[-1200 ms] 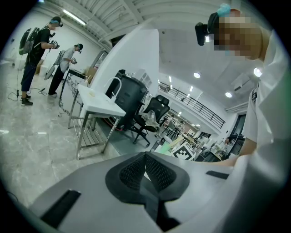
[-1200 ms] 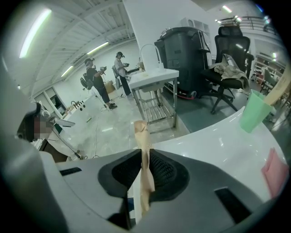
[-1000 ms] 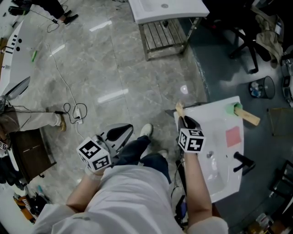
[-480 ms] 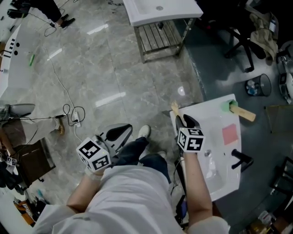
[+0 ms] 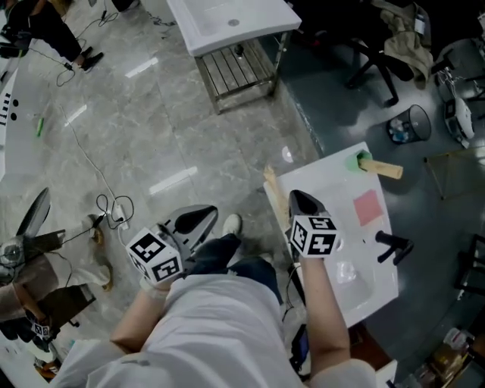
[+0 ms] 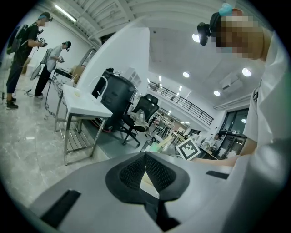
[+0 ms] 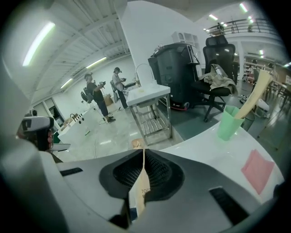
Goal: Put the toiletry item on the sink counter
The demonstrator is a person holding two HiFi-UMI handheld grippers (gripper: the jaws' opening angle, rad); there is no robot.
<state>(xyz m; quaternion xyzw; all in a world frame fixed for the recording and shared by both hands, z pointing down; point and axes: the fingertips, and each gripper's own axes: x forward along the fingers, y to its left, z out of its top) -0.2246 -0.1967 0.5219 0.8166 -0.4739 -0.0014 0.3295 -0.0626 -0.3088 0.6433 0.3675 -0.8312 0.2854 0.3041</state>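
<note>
My right gripper (image 5: pixel 300 201) is shut on a thin tan toiletry box (image 5: pixel 273 198), which sticks out past its tips over the near left corner of the white sink counter (image 5: pixel 330 184). In the right gripper view the box (image 7: pixel 140 189) stands edge-on between the ribbed pads of the right gripper (image 7: pixel 143 157), with print on its side. My left gripper (image 5: pixel 194 220) hangs over the floor to the left of my legs. Its jaws are pressed together with nothing in them, as the left gripper view (image 6: pixel 145 158) also shows.
On the counter stand a green cup (image 5: pixel 354 161) with a tan box (image 5: pixel 383 168) in it, a pink cloth (image 5: pixel 367 207) and a black faucet (image 5: pixel 392 246). A second white sink on a metal stand (image 5: pixel 227 23) is far ahead. Cables (image 5: pixel 114 208) cross the marble floor; office chairs (image 5: pixel 375 45) stand beyond.
The head view has swung, so the counter now sits lower and further left in it. My right gripper still holds the box at the counter's corner. The left gripper has not moved.
</note>
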